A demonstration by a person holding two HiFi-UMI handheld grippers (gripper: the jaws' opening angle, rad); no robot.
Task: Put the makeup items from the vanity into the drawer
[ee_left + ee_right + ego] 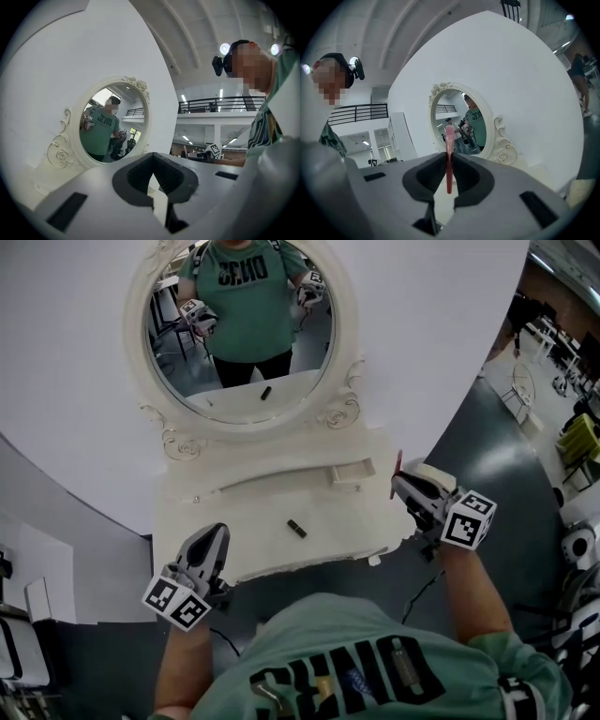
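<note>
Most of the bench (234, 521) top is left bare, so a wide lane is offered across it from the front edge to the raised back ledge. That lane is broken only by a small dark item (296, 528) lying near the middle. The drawer (352, 472) is seen pulled out of the ledge right of centre, with nothing above it. The rear is closed off by the mirror (246, 334) and the white wall (75, 352). The front left corner is taken by the left claw (216, 536). The right edge is taken by the right claw (403, 487), with a slim pink item (397, 468) clamped in it and jutting beyond its tips, just beside the drawer. Open floor (487, 456) is left to the right.
</note>
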